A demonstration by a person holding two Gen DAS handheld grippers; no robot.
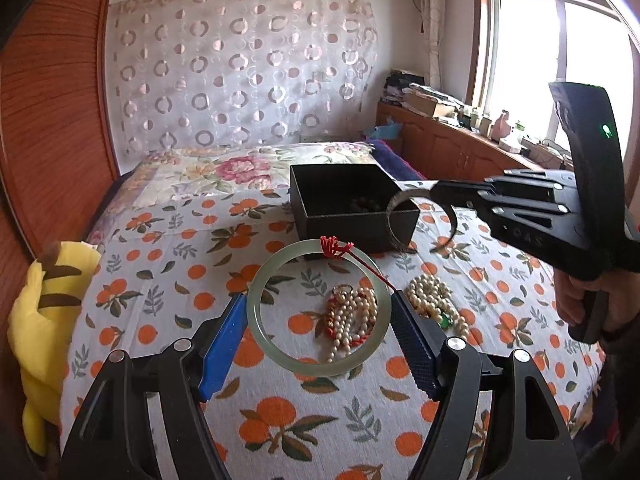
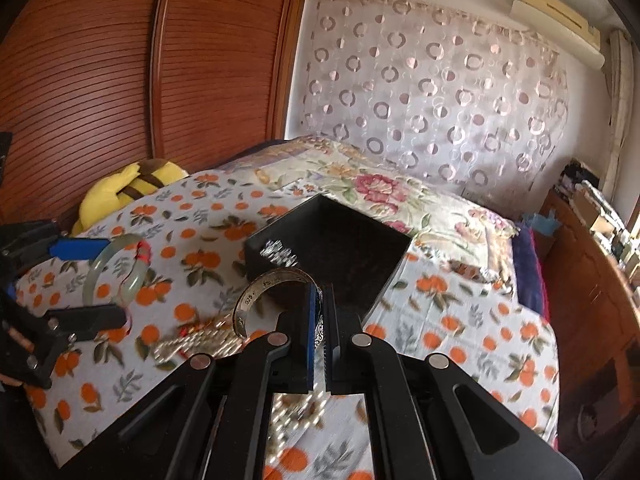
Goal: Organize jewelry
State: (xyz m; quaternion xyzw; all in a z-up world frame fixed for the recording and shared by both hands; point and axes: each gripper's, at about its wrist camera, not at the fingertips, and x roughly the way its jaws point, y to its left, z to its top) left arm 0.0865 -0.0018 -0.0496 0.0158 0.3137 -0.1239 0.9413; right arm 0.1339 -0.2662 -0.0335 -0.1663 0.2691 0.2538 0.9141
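A: What carries the things?

B: A bed [image 1: 280, 400] under a white cloth printed with oranges and leaves; a floral quilt [image 1: 240, 168] covers its far end. A slatted wooden wardrobe [image 2: 120, 80] stands along one side, a sheer curtain with ring patterns [image 1: 240, 68] hangs behind, and a low wooden cabinet [image 1: 440, 140] runs under a bright window [image 1: 540, 60].

A: And the jewelry?

B: The left gripper [image 1: 318, 308] has its blue pads pressed on either side of a pale green bangle [image 1: 264, 344] with a red cord, held above the cloth. The right gripper [image 2: 320, 320] is closed on a silver cuff [image 2: 256, 288], just beside the open black box [image 1: 352, 208] mid-bed. Pearl strands [image 1: 352, 316] lie on the cloth near the box.

A: Anything else?

B: A yellow plush toy [image 1: 36, 320] at the bed's wardrobe-side edge.
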